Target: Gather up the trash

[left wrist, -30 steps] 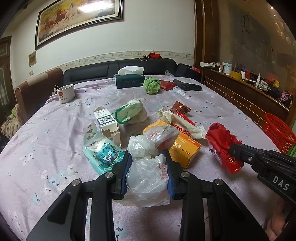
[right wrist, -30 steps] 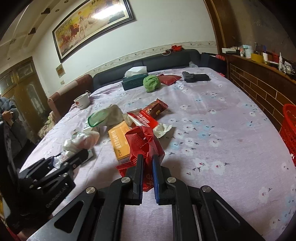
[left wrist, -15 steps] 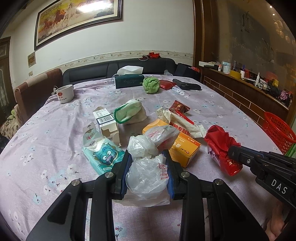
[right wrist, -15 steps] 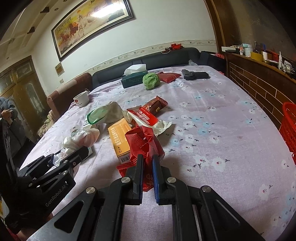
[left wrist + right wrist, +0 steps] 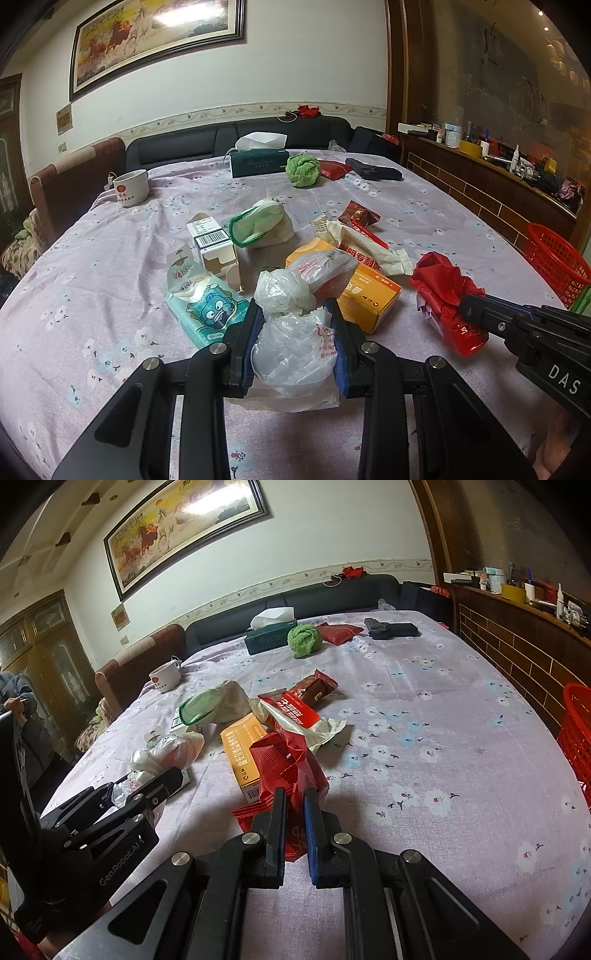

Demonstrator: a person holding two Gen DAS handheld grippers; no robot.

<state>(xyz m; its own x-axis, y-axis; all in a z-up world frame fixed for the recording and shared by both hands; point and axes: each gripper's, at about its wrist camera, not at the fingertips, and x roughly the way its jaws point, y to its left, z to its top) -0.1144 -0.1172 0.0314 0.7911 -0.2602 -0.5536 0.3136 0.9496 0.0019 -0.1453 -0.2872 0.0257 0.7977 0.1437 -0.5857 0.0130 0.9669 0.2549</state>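
Left wrist view: the left hand-held gripper (image 5: 295,347) has its two fingers closed around a crumpled clear plastic bag (image 5: 293,350), low over the desk (image 5: 92,266).
Right wrist view: the right hand-held gripper (image 5: 294,825) is narrowed to a slim gap, pinching a crumpled red plastic bag (image 5: 286,766).
Change over the last second: very little; both grips hold as before, and the red plastic bag has drifted only slightly against the clutter, so the pair look poised and not yet carrying.
Meaning for the task: two pieces of trash appear secured; I judge that the carry to the red basket (image 5: 557,258), at the desk's right edge, is the next step.
Trash left on the desk: an orange carton (image 5: 369,299), a red-and-white wrapper (image 5: 295,710), a brown snack packet (image 5: 314,690), a teal tissue pack (image 5: 208,310), an opened white box (image 5: 214,243) and a second knotted clear bag (image 5: 306,277).
Writing, grippers: "DAS" shows on the right one's body in the left view; "GenRobot.AI" on the left one's body in the right view.
Writing, packaging: the white box carries a barcode; the orange carton and the wrapper bear Chinese characters I cannot read reliably; the teal pack shows a cartoon face.
Not trash, I judge: a white mug (image 5: 131,186) and a dark green tissue box (image 5: 258,162) at the far side.
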